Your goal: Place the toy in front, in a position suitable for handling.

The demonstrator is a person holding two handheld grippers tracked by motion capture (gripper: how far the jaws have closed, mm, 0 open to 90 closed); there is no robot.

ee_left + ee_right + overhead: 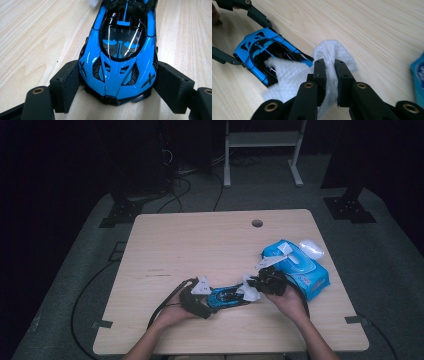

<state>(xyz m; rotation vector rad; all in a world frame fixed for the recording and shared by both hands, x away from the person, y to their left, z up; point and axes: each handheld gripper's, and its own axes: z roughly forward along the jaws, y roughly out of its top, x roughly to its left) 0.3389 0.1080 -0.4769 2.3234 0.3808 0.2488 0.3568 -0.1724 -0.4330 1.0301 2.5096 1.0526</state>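
This looks like a lab or recording studio rather than a home. A plain light-wood table [200, 245] with a round cable hole [257, 223] stands on grey carpet [390, 265], ringed by darkness. Beyond the table, far from the tongs, black stand bases [120, 212] are bolted to floor plates, and a white metal frame [262, 150] rises behind them. Black cables [177, 190] trail across the carpet, and tape marks [102, 324] sit at the table's near edge.
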